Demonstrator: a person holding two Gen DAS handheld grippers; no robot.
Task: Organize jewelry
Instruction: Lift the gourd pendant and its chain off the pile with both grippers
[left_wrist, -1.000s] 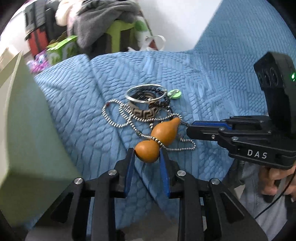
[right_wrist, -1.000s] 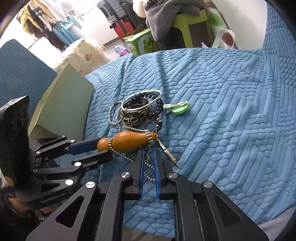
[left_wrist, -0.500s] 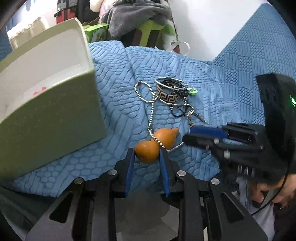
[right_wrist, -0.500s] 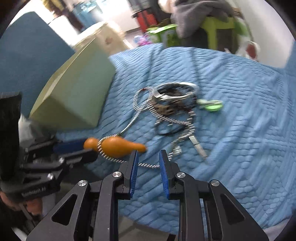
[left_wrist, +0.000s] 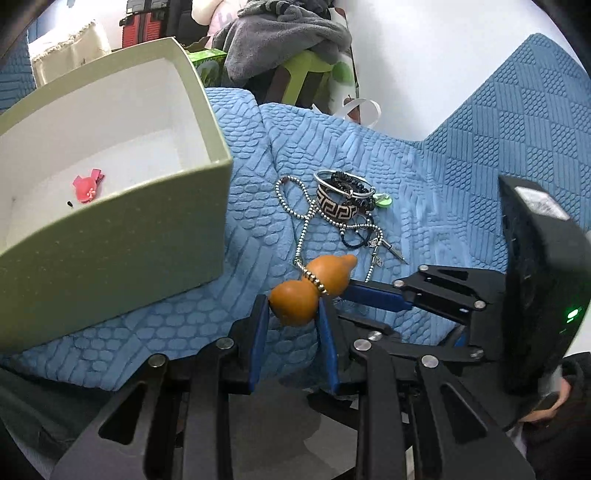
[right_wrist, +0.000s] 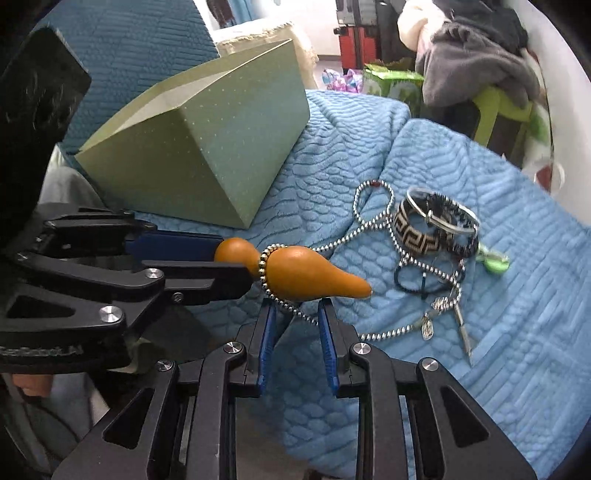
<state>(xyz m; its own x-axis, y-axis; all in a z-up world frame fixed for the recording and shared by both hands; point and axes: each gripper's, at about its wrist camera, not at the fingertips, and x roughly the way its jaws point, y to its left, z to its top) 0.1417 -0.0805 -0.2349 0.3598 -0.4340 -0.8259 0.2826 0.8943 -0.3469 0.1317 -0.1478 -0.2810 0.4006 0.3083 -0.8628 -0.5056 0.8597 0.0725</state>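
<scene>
My left gripper (left_wrist: 291, 317) is shut on an orange gourd pendant (left_wrist: 312, 284), lifted above the blue bedspread. It also shows in the right wrist view (right_wrist: 306, 271). Its silver bead chain (left_wrist: 301, 229) trails back to a pile of jewelry with a patterned bangle (left_wrist: 336, 206) and a silver bangle (left_wrist: 345, 181). My right gripper (right_wrist: 297, 317) is open, just under the gourd, with the chain (right_wrist: 369, 221) hanging between its fingers. The open green box (left_wrist: 110, 192) stands to the left and holds a pink hair clip (left_wrist: 88, 183).
A green tag (left_wrist: 382, 201), black bands (left_wrist: 356, 236) and a small key (left_wrist: 395, 253) lie in the jewelry pile. A green stool with grey clothes (left_wrist: 284, 37) stands behind the bed. The box (right_wrist: 207, 147) is left of the gourd in the right wrist view.
My left gripper has lifted the gourd away from the pile toward the box, pulling the chain out straight. My right gripper has opened and moved under the gourd.
</scene>
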